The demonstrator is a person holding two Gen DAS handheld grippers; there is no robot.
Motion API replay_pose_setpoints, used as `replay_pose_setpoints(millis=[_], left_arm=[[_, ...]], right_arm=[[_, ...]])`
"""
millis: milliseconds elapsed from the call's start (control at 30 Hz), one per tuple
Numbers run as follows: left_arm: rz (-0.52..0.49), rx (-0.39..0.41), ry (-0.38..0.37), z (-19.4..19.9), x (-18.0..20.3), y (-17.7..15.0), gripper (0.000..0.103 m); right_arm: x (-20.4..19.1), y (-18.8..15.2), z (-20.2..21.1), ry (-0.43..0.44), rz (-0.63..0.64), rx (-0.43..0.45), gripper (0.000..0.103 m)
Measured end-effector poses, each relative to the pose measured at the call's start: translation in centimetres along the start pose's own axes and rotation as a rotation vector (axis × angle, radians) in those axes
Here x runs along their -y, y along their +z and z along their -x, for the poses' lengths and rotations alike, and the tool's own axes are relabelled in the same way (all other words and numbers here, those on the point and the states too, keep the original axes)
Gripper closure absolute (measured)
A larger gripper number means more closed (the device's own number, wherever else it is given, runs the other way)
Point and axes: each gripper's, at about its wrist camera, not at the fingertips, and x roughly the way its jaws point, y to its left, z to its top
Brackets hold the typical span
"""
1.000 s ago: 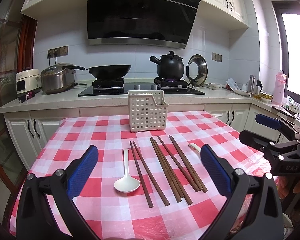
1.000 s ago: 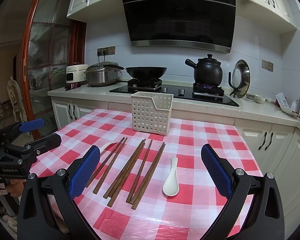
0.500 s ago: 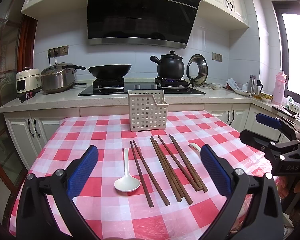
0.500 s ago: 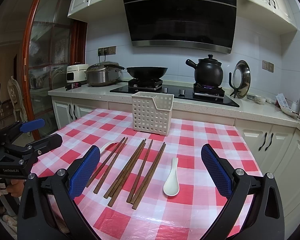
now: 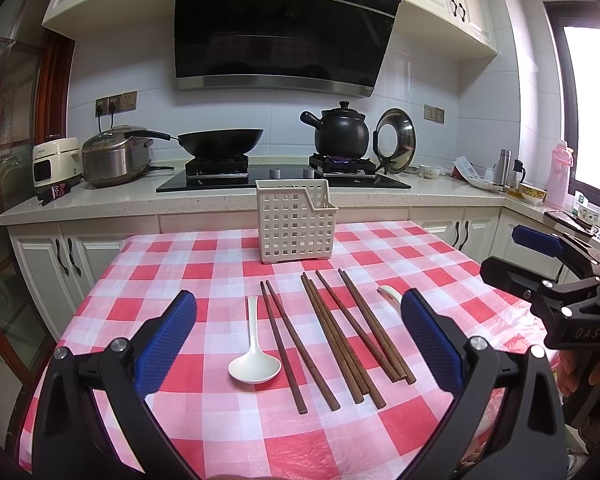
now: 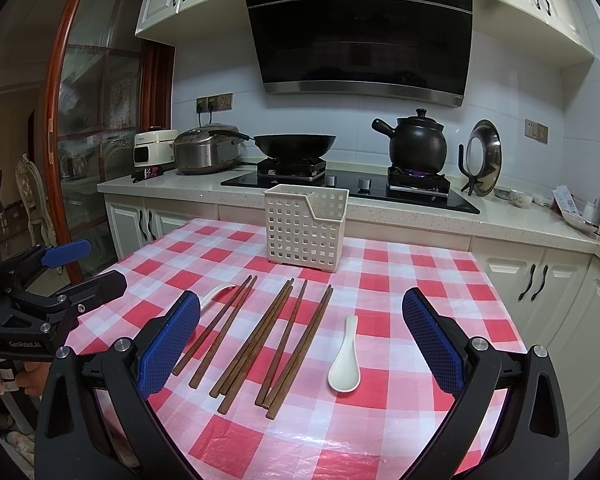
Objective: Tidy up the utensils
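Observation:
Several brown chopsticks (image 5: 340,336) (image 6: 260,336) lie side by side on the red-and-white checked tablecloth (image 5: 180,264). One white spoon (image 5: 254,360) (image 6: 346,360) rests beside them, bowl toward me. A second white spoon (image 5: 390,294) (image 6: 216,294) lies on the other side, partly hidden by a blue pad. Behind them stands an upright white lattice basket (image 5: 296,224) (image 6: 306,228), and nothing shows inside it. My left gripper (image 5: 299,312) (image 6: 105,263) is open, above the table's near edge. My right gripper (image 6: 300,312) (image 5: 500,252) is also open and holds nothing.
Behind the table runs a counter (image 5: 100,204) with a hob, a black wok (image 5: 220,140), a black clay pot (image 5: 342,130) over a lit flame, a rice cooker (image 5: 114,156) and a standing lid (image 5: 396,140). A hand (image 5: 580,372) grips the right gripper's handle.

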Motion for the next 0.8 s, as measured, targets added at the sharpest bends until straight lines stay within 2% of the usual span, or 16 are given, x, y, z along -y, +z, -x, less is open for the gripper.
replay_pose_setpoints(millis=[300, 500, 633, 800], left_arm=[[0.014, -0.005, 0.007, -0.3, -0.3, -0.2, 0.004], [0.023, -0.032, 0.033, -1.0, -1.1, -0.5, 0.004], [0.031, -0.075, 0.030, -2.4, -1.5, -0.8, 0.004], [0.057, -0.167, 0.036, -5.2, -2.5, -1.5, 0.004]], right_arm=[[0.1, 0.0, 0.0, -0.006, 0.002, 0.000, 0.008], [2.2, -0.5, -1.1, -0.041, -0.052, -0.040, 0.008], [3.4, -1.2, -2.7, -0.056, -0.084, -0.079, 0.008], [4.2, -2.3, -5.2, -0.066, -0.107, -0.146, 0.008]])
